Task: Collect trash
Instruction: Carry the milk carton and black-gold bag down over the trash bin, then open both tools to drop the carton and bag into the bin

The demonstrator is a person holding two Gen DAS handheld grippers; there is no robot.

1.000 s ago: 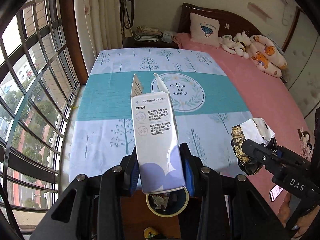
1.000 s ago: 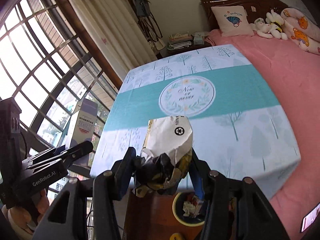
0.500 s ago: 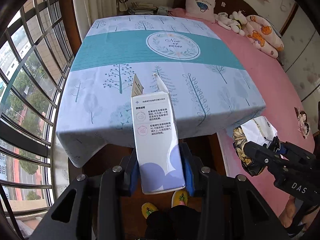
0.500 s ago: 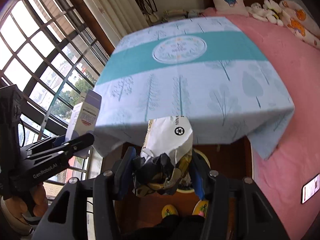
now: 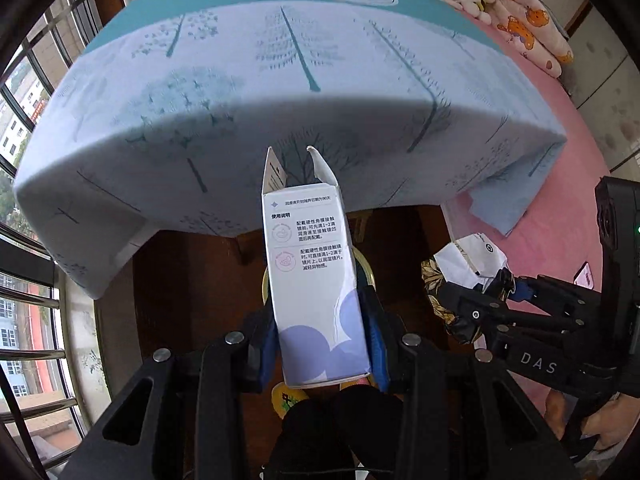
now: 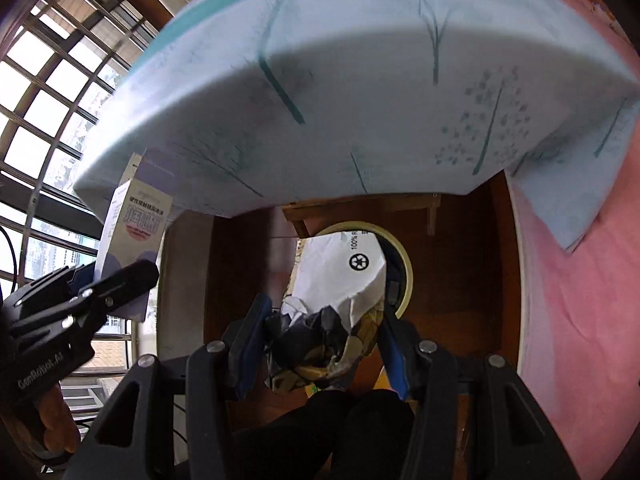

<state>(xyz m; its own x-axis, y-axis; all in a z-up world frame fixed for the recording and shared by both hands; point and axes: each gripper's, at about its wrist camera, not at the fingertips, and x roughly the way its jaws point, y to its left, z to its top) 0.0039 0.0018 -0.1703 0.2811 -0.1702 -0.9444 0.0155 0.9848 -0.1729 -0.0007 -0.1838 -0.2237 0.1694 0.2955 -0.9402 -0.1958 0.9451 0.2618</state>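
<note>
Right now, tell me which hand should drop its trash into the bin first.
Right, probably. Its wrapper hangs directly over the bin on the floor, whose rim shows just behind it. The left gripper's box also covers the bin, but the right view shows it off to the side.

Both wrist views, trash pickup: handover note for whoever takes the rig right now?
Left gripper: shut on the white carton, which stands upright with its top flaps open.
Right gripper: shut on the crumpled bag.
Both point steeply down past the edge of the tablecloth, over the yellow-rimmed bin on the dark floor.
Done: both pieces picked up and carried to above the bin.
Left: release both into the bin. Whether more trash remains on the table cannot be seen from here.
</note>
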